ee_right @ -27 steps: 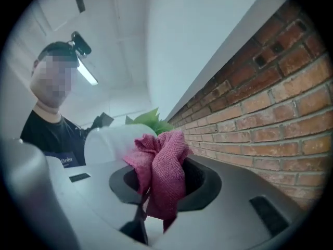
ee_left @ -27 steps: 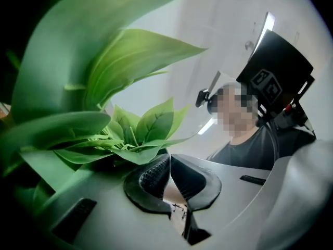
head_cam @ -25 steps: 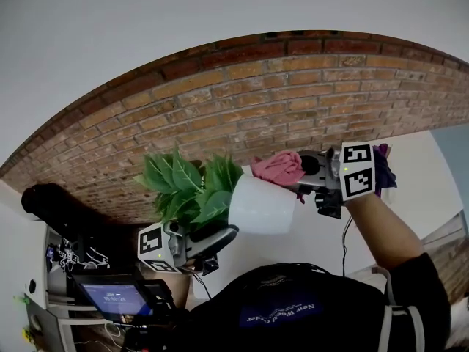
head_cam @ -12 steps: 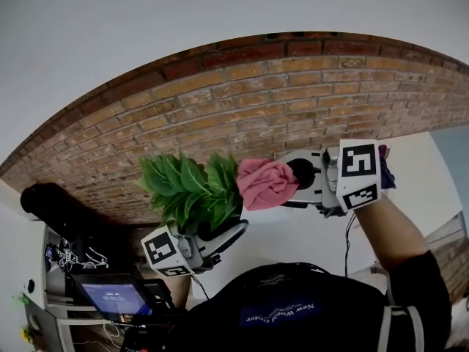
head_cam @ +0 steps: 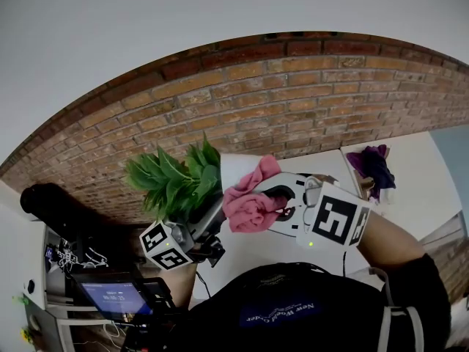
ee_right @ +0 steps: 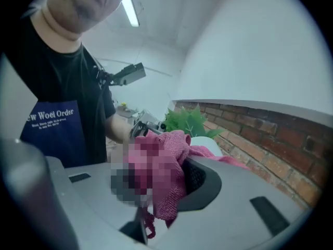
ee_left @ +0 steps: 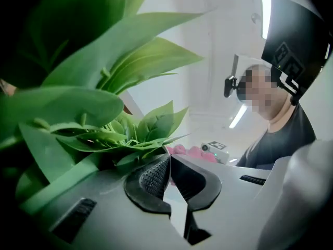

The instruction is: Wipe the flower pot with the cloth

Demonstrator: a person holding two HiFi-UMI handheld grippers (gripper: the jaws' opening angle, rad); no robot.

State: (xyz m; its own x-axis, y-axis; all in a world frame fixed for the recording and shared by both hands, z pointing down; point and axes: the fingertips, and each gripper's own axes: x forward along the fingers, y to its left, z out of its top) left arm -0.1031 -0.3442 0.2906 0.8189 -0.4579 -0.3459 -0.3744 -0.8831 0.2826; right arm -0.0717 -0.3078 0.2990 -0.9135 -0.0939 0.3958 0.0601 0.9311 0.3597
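Observation:
A white flower pot (head_cam: 234, 170) with a green leafy plant (head_cam: 170, 183) is held up in the air in front of the brick wall. My left gripper (head_cam: 211, 217) comes from below and is shut on the pot's thin white rim, with leaves (ee_left: 88, 113) crowding its jaws (ee_left: 169, 163). A pink cloth (head_cam: 248, 202) is pressed against the pot's side just under the rim. My right gripper (head_cam: 270, 205) is shut on it. In the right gripper view the cloth (ee_right: 167, 151) bunches between the jaws (ee_right: 171, 177), with the pot (ee_right: 208, 142) and plant (ee_right: 190, 123) just beyond.
A brick wall (head_cam: 293, 101) runs behind the pot. A purple cloth (head_cam: 372, 164) lies on the white table (head_cam: 418, 174) at the right. A screen (head_cam: 113, 299) and cables sit at the lower left. A person's dark shirt (head_cam: 293, 306) fills the bottom.
The right gripper has dragged the pink cloth down and to the left over the pot. The pot has turned, so its white rim now shows above the cloth, and the plant has swung left.

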